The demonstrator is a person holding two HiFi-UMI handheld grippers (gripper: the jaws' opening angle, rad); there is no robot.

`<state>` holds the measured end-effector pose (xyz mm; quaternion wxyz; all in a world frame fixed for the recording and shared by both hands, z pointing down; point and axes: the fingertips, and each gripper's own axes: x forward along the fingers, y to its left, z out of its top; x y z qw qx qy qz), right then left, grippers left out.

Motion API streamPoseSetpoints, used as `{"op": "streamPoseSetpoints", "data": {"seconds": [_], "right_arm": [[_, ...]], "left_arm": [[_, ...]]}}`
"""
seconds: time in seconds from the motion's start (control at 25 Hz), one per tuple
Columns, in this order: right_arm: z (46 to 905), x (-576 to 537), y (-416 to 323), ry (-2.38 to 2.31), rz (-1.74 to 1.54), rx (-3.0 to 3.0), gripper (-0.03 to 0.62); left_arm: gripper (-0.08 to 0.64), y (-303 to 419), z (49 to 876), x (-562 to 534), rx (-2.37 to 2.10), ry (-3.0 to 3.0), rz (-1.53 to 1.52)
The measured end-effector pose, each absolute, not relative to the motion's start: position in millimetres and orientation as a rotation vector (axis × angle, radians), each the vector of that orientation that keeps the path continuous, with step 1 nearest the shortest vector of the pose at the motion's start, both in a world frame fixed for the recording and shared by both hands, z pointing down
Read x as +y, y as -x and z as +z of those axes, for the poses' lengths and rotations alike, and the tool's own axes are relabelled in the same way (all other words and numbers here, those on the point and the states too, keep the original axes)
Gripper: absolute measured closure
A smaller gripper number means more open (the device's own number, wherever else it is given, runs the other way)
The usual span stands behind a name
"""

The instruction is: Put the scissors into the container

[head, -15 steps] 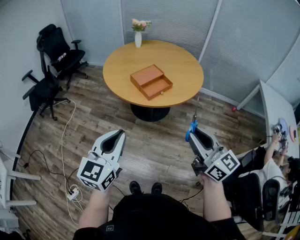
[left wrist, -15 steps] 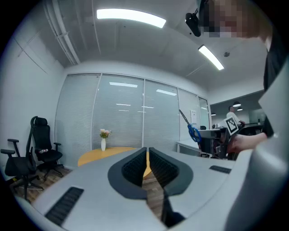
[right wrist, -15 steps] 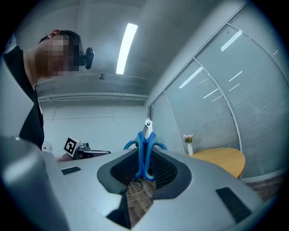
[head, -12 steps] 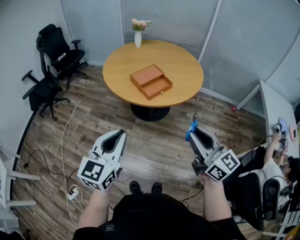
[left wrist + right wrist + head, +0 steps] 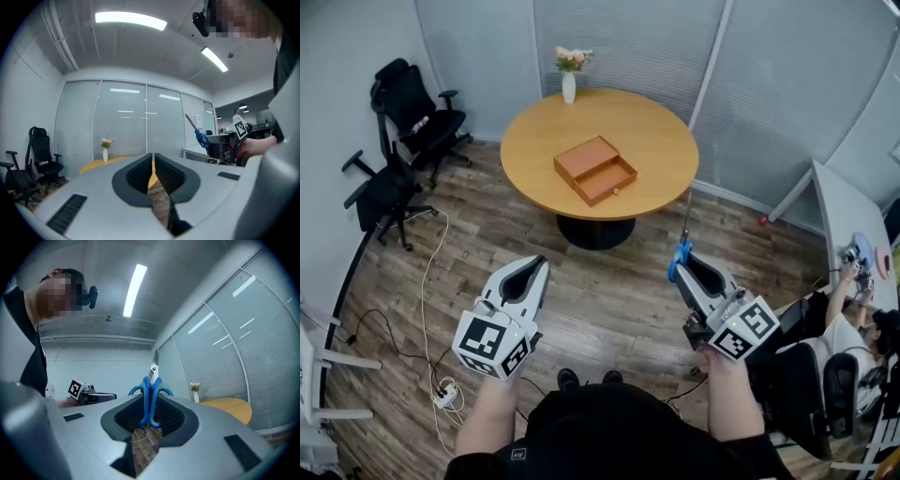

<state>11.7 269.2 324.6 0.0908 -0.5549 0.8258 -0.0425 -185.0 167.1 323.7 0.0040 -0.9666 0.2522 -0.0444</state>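
Scissors (image 5: 680, 255): blue handles, metal blades pointing up and away from the person; held in the air over the floor, well apart from the table.
Right gripper (image 5: 687, 266): jaws clamped on the two handle loops of the scissors; raised at the person's right, in front of the body.
Left gripper (image 5: 528, 274): jaws drawn together to a thin slit, nothing between them; raised at the person's left, about level with the other gripper.
Container (image 5: 594, 169): brown wooden box near the middle of the table, its drawer pulled out on the side nearer the person.
Table (image 5: 652, 127): round, light wood top on a dark pedestal base.
Vase (image 5: 569, 86): white, holding pink flowers, at the table's far rim.
Office chairs (image 5: 412, 103): two, black, by the left wall.
Cable (image 5: 428, 272): white, trailing across the wood-plank floor (image 5: 609, 300) toward a power strip (image 5: 445, 395) near the person's left side.
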Motion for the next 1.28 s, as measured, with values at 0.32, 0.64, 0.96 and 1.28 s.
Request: {"op": "streamPoseSetpoints", "data": {"seconds": [0.32,0.64,0.96,1.28], "right_arm": [[317.5,291.1,-26.9,1.581,-0.086,2.478,0.492],[333.7,283.1,-46.4,1.605,-0.144,2.459,0.492],[347.8,213.7,-68.0,1.649,-0.193,2.441,0.492],[348.0,110.9,-88.0,1.717,-0.214,2.426,0.492]], "left_arm": [[0.532,164.8,320.1,191.1,0.810,3.012,-0.116],[0.532,154.2,341.7,180.8,0.829,3.036,-0.158],[0.532,133.6,356.9,106.2,0.820,3.065,-0.159],[0.532,116.5,360.7,-6.1,0.786,3.087,-0.162]]}}
